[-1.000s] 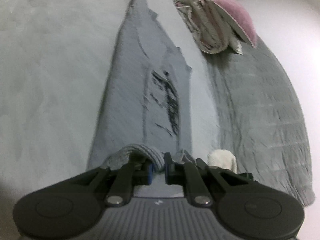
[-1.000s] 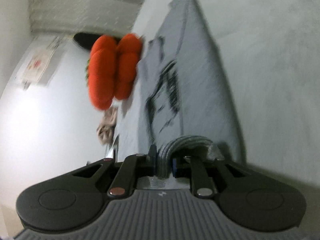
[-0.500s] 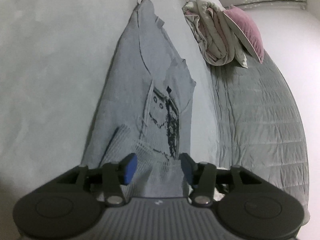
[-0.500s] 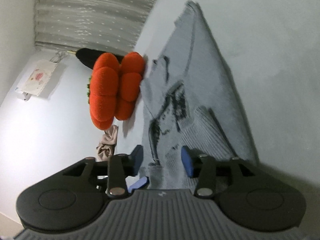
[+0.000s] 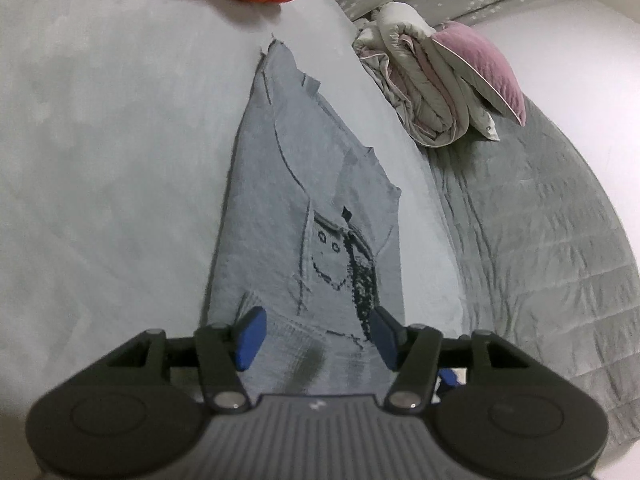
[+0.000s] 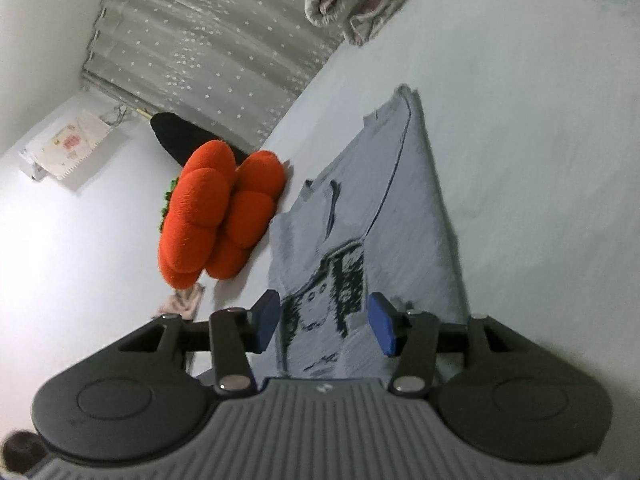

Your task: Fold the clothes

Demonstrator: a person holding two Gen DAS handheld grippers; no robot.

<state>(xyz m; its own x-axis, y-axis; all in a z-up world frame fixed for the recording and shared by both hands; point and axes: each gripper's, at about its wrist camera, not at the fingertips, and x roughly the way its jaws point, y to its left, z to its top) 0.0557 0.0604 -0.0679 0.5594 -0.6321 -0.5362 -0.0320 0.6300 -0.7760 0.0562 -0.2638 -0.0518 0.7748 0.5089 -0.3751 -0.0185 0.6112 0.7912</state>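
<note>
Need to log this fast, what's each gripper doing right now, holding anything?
Left gripper: jaws opening, holding nothing; grey sweater lies below.
Right gripper: jaws opening, holding nothing, above the same sweater.

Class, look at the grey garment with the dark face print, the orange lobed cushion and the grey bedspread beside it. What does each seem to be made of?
Grey garment with the dark face print: seemingly knitted fabric, matte, ribbed at the near hem.
Orange lobed cushion: probably plush, with a fuzzy surface and padded lobes.
Grey bedspread: seemingly quilted cloth with stitched squares and soft creases.
</note>
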